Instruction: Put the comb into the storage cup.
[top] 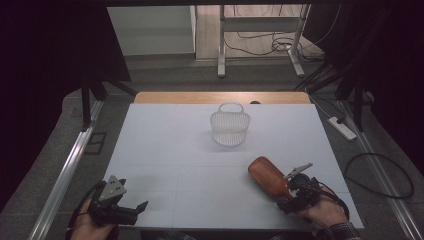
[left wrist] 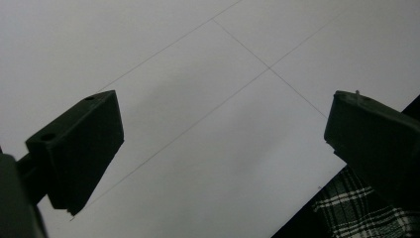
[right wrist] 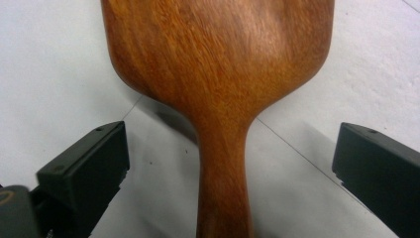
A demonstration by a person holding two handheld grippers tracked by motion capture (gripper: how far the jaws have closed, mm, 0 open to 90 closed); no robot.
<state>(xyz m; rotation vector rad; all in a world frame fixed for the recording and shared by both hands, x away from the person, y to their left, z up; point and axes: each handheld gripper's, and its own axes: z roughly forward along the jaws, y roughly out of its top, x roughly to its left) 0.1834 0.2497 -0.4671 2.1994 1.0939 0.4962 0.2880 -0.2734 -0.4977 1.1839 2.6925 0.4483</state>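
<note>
We log a wooden brush point(top: 267, 177) lying on the white table point(top: 170, 150), at the near right part of it, its broad head pointing away from the person and toward the table's middle, its handle running back toward the near right corner. The smooth wooden back faces up.

The right gripper point(top: 292, 197) sits at the brush's handle end, held by the person's right hand point(top: 325, 212). In the right gripper view we see the handle point(right wrist: 223, 188) running straight down the middle between the two black jaws. The jaws stand spread wide, one well off to each side of the handle, and neither touches the wood. The brush's head point(right wrist: 218, 54) widens out above the jaws, and a dark shadow lies under the neck on the table.

The left gripper point(top: 131, 209) rests at the near left corner of the table, held by the left hand point(top: 90, 225), well apart from the brush. In the left gripper view its jaws are also spread wide, with bare table surface between them. A piece of plaid cloth point(left wrist: 361, 213) shows past the table's edge.

A white mesh basket point(top: 230, 127) with a looped handle stands upright toward the far middle of the table, well apart from both grippers and from the brush.
</note>
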